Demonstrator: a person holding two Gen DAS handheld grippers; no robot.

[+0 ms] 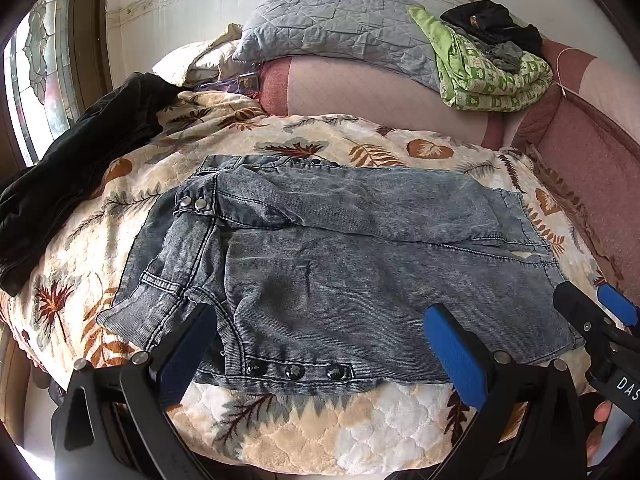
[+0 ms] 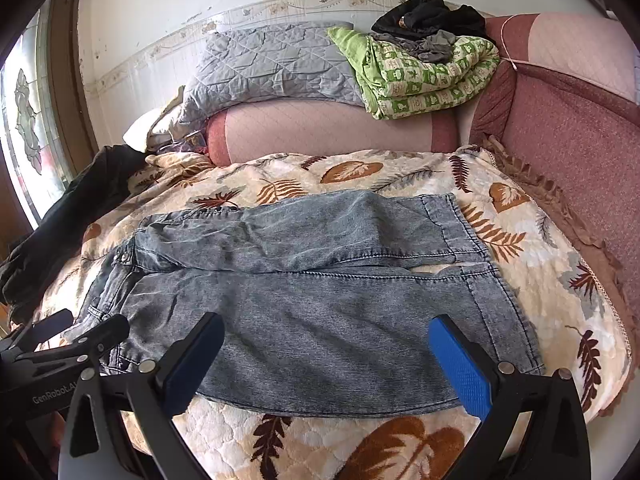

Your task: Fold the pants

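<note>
Grey-blue denim pants point(image 1: 344, 264) are lying spread flat on a leaf-patterned blanket point(image 1: 304, 432), waistband to our left, both legs running rightward side by side. We are holding the left gripper point(image 1: 320, 352) and right gripper point(image 2: 326, 360) just above the near edge, each with fingers spread wide, gripping nothing. A dark garment point(image 1: 76, 176) is lying at the far left

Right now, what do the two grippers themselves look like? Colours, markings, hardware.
Both match: the left gripper and right gripper have black angular plastic finger arms with silver pivot bolts and flat blue textured pads. White lettering shows on the bodies: "GenRobot.AI" on the left, a partial "DAS" on the right. No cables visible.
</note>
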